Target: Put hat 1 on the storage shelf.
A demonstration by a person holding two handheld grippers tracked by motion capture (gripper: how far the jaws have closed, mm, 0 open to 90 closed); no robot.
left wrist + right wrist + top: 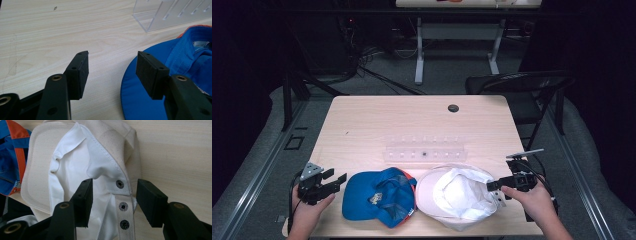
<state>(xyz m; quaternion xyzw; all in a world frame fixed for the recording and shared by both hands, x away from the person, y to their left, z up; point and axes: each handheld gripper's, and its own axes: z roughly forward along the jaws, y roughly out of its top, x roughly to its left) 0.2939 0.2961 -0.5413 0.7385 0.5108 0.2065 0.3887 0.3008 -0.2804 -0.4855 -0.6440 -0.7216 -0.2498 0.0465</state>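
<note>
Two caps lie upside down along the table's front edge: a blue cap point(379, 197) with orange trim at left and a white cap point(457, 195) at right. My left gripper point(337, 176) rests open just left of the blue cap; in the left gripper view its jaws point(112, 65) stand wide over bare wood, with the blue brim point(135, 100) under the right jaw. My right gripper point(492, 186) is open at the white cap's right edge. In the right gripper view the snap strap point(123, 206) of the white cap point(67, 170) lies between the jaws point(113, 187), untouched.
A clear plastic rack point(426, 150) with slots stands mid-table behind the caps, also in the left gripper view point(170, 13). A dark cable hole point(453, 108) sits near the far edge. A black folding chair point(522, 87) stands at the table's right rear.
</note>
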